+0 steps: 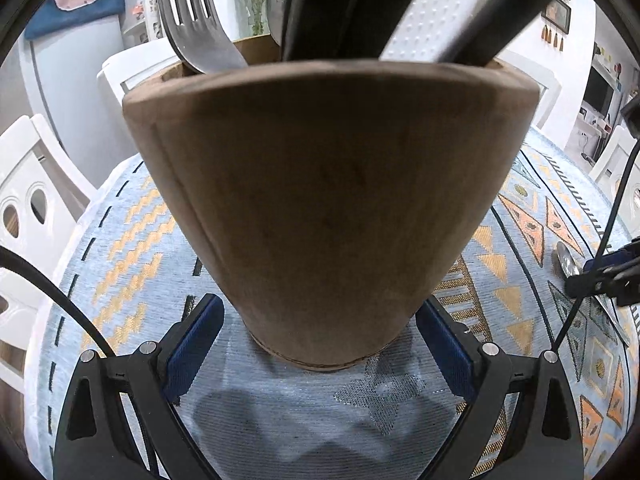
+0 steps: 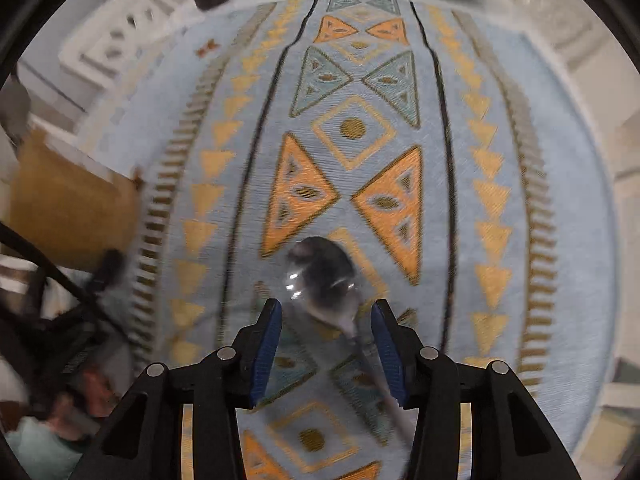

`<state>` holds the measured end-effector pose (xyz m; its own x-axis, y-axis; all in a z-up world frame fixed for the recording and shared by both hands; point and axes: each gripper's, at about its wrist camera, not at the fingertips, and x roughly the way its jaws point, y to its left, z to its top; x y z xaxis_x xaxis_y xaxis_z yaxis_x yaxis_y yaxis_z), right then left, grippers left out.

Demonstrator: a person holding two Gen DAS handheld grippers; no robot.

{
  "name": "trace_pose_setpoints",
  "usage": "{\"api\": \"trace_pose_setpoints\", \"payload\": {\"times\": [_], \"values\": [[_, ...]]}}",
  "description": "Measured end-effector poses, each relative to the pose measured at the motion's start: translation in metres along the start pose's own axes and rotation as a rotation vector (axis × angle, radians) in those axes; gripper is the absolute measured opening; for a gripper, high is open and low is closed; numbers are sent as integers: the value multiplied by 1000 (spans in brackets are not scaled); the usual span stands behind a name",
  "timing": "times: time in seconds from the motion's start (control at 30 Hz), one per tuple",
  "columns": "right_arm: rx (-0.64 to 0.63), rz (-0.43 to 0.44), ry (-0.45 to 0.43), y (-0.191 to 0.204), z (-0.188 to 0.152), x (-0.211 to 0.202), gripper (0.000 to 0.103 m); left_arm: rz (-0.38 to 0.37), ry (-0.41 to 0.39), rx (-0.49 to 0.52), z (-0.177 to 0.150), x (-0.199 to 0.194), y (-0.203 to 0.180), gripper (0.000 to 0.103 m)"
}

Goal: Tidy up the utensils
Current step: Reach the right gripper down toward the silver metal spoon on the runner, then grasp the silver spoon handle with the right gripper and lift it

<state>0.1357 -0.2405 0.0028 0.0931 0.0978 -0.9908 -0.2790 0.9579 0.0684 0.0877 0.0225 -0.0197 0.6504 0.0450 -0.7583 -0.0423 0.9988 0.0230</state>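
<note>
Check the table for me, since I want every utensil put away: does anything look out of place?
Yes. One spoon lies loose on the patterned tablecloth, between the open fingers of the right gripper, while the fork and dark-handled utensils stand in the wooden holder. Nothing looks spilled or damaged.

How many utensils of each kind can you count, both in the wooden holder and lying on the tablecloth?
Forks: 1, the fork in the holder
Spoons: 1, the spoon on the tablecloth
White dotted handle: 1, kind unclear
Dark handles: at least 2, kind unclear
Total: at least 5
</note>
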Motion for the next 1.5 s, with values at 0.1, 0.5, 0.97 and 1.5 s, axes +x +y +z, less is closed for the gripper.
{"api": "trace_pose_setpoints", "payload": {"times": [0.1,0.5,0.97,1.5], "values": [[-44,-81,-9,10,-1,5,46,0,0,0,0,1,0,97],[-50,-111,-27,14,4,9,45,1,7,4,-1,2,2,97],[71,192,21,17,11,9,35,-1,10,3,-1,3,4,97],[203,478,3,-11,6,-2,34,-1,12,2,-1,4,4,97]]}}
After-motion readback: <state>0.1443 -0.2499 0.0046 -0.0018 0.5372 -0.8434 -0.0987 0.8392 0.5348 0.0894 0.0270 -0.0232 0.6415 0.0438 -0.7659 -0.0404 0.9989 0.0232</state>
